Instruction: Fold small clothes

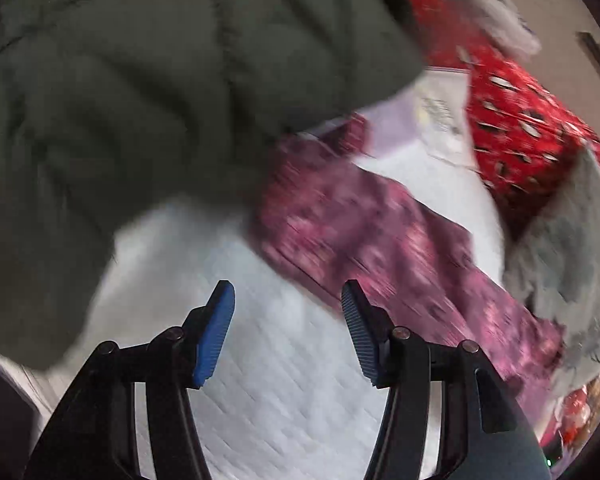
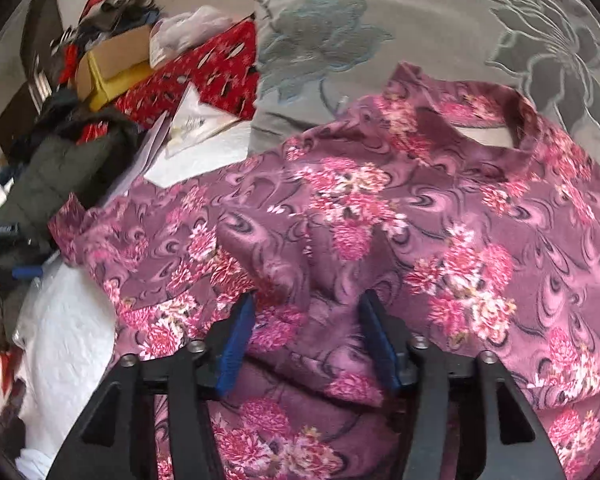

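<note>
Purple garment (pink floral print).

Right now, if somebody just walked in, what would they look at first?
Probably the purple top with pink flowers, spread across the white quilted cover right under the open right claw. Next, the big dark green puffy jacket, bunched up beyond the open left claw. Behind the top lies a grey blanket with large flower shapes.
</note>
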